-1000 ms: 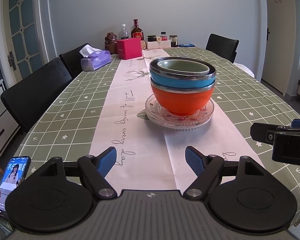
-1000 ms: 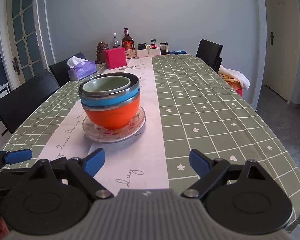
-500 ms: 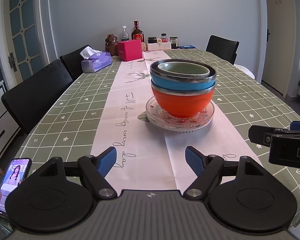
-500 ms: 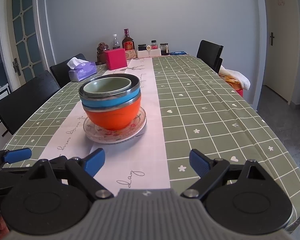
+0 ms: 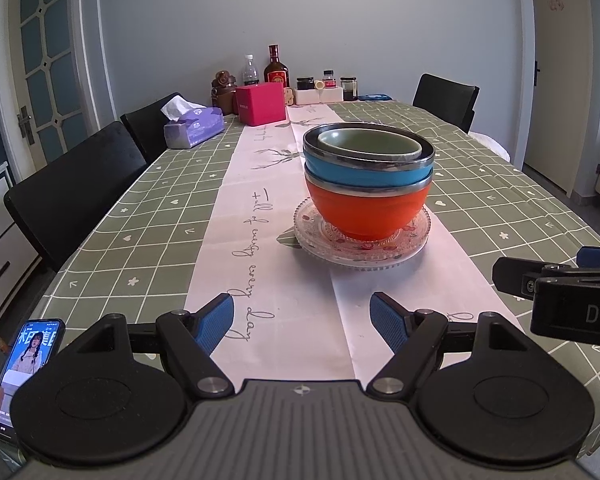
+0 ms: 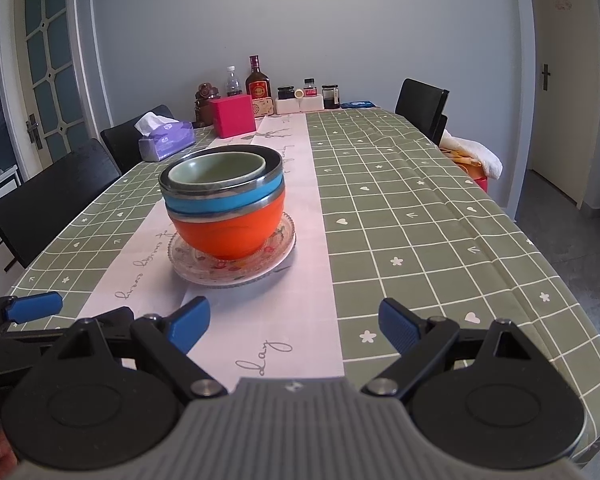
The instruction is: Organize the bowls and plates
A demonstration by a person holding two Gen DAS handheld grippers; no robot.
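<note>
A stack stands on the white table runner: a green bowl (image 5: 370,144) inside a blue bowl (image 5: 366,174), inside an orange bowl (image 5: 366,212), on a clear glass plate (image 5: 362,246). The same stack shows in the right wrist view: green bowl (image 6: 218,168), blue bowl (image 6: 224,202), orange bowl (image 6: 228,232), glass plate (image 6: 232,264). My left gripper (image 5: 302,322) is open and empty, well short of the stack. My right gripper (image 6: 294,324) is open and empty, near the table's front edge, right of the stack.
A purple tissue box (image 5: 194,128), a pink box (image 5: 260,104), bottles and jars (image 5: 278,72) stand at the far end. Black chairs (image 5: 72,196) line the left side, another chair (image 5: 446,98) far right. A phone (image 5: 24,364) lies at the front left corner.
Both grippers have drawn back slightly from the stack and risen a little. Both stay open and empty. The stack has not moved.
</note>
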